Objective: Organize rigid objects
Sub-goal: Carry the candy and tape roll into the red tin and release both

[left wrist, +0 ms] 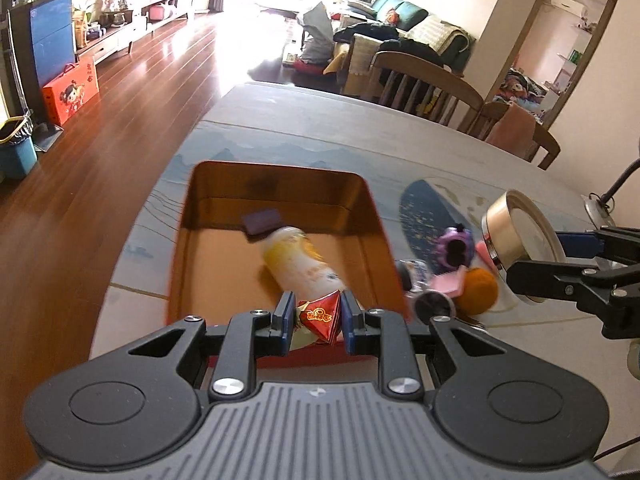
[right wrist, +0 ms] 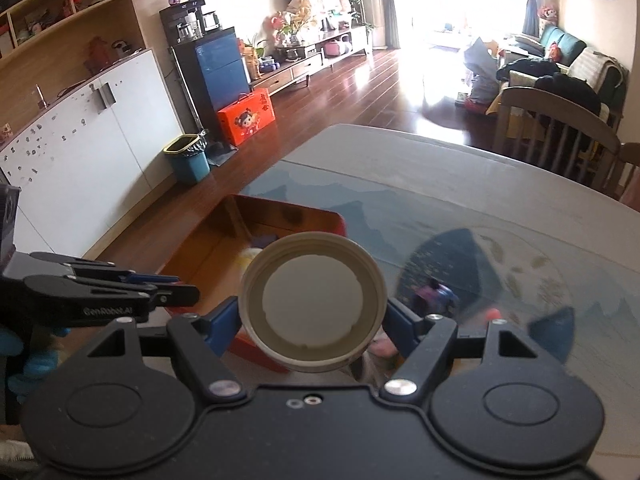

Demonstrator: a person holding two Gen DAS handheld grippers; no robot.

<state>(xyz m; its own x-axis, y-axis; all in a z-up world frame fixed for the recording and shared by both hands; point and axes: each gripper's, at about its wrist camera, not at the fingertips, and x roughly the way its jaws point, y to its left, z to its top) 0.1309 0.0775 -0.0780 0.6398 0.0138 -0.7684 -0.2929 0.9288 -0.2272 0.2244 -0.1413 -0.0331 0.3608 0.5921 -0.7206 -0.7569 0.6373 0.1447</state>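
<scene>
Red packet [left wrist: 320, 316] in left tongs [left wrist: 316, 312] — lid [right wrist: 313, 305] in right tongs [right wrist: 314, 320]

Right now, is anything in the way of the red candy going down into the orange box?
Nothing blocks it. The left gripper holds the red candy just above the near edge of the orange box. Below and ahead lie a yellow bottle and a purple block, but bare floor shows on the box's left side.
</scene>
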